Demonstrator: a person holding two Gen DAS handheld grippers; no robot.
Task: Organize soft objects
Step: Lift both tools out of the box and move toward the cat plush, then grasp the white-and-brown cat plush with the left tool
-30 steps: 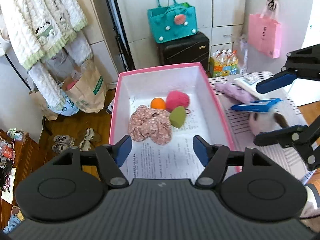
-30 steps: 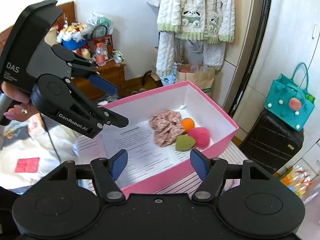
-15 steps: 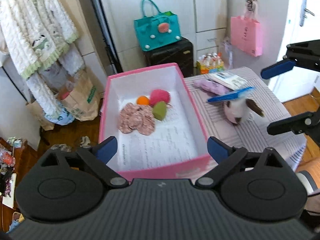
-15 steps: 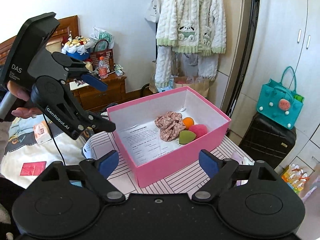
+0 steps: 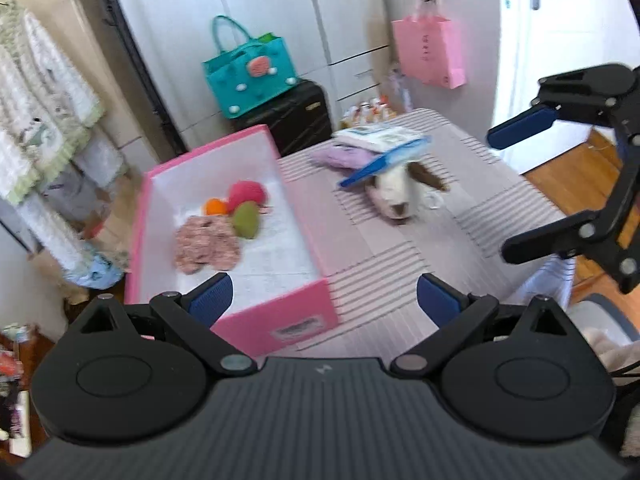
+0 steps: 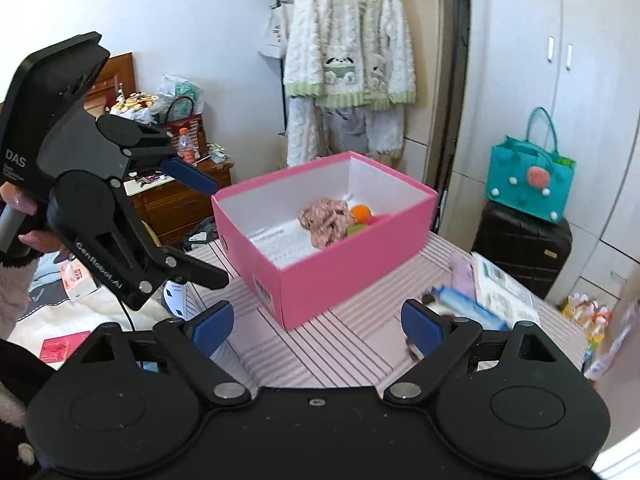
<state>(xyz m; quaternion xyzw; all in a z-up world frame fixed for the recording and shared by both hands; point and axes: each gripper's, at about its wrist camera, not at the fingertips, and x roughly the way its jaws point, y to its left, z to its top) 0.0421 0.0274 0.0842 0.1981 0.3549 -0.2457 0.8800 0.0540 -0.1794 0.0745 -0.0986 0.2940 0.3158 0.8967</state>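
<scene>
Both grippers are spread wide with nothing between the blue pads. The left gripper (image 5: 324,300) hangs over the near corner of the open pink cardboard box (image 5: 276,322), with one pad over the box's inside and the other over the striped pink-and-white tablecloth (image 5: 384,264). The right gripper (image 6: 316,328) sits low over that same cloth, just short of the box's near corner, and it shows up in the left camera too, off to the right side with its jaws agape.

Inside the box, on a printed paper sheet (image 5: 276,256) lining the bottom, the soft stuff is bunched toward the far end: a crumpled pink floral fabric piece (image 5: 206,244), a small orange ball (image 5: 216,206), a fuzzy red-pink pompom (image 5: 247,194) and an olive-green egg-shaped sponge (image 5: 246,220), all touching or nearly so.

Out on the cloth, right of the box, a white-and-brown plush animal (image 5: 396,196) lies with a flat blue packet (image 5: 384,162) resting on top of it. Just behind it is a lilac soft item (image 5: 336,158) with a white printed pack (image 5: 372,134) on it. That part's a bit blurry.

Further back there's a teal felt tote bag (image 5: 250,72) on a black suitcase (image 5: 296,114), a pink paper bag (image 5: 430,52) hanging on the wardrobe, and a fluffy white-and-green robe (image 6: 346,52) on a hanger.
</scene>
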